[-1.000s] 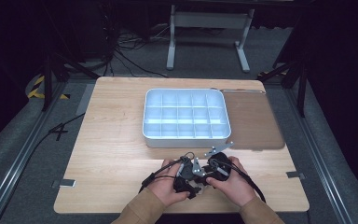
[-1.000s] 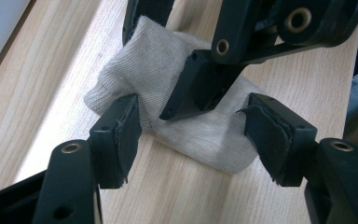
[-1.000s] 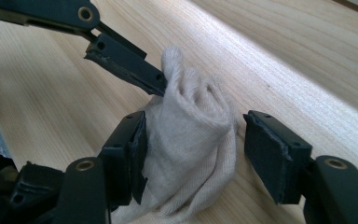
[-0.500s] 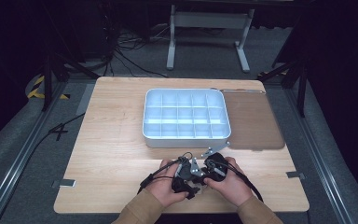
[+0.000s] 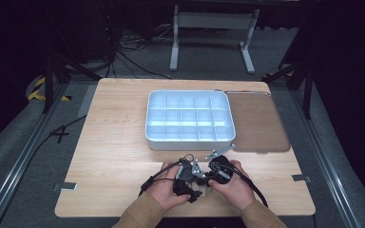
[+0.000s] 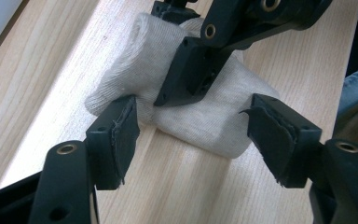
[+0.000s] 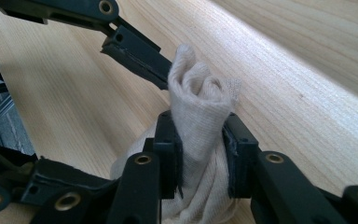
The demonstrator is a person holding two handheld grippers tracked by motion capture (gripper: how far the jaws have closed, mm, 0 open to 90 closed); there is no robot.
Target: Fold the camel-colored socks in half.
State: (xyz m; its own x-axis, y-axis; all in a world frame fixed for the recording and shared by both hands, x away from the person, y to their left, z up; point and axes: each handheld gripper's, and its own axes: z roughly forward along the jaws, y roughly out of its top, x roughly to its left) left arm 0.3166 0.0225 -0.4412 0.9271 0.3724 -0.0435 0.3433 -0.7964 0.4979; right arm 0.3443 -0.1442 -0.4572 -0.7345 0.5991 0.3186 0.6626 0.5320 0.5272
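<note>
Cloth (image 7: 198, 126), cream knit, rolled, pinched in right tool (image 7: 200, 154); left tool (image 6: 191, 135) jaws spread wide around it.

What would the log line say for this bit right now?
right gripper: shut on rolled cloth | left gripper: open around cloth | tray: beyond, on table

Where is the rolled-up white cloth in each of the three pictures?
High view: the cloth is a pale sliver between the two hands, near the table's front edge.
Left gripper view: the cloth lies centre, between open jaws.
Right gripper view: the cloth stands centre, pinched.
Shared landmark: the right gripper clamping it.
</note>
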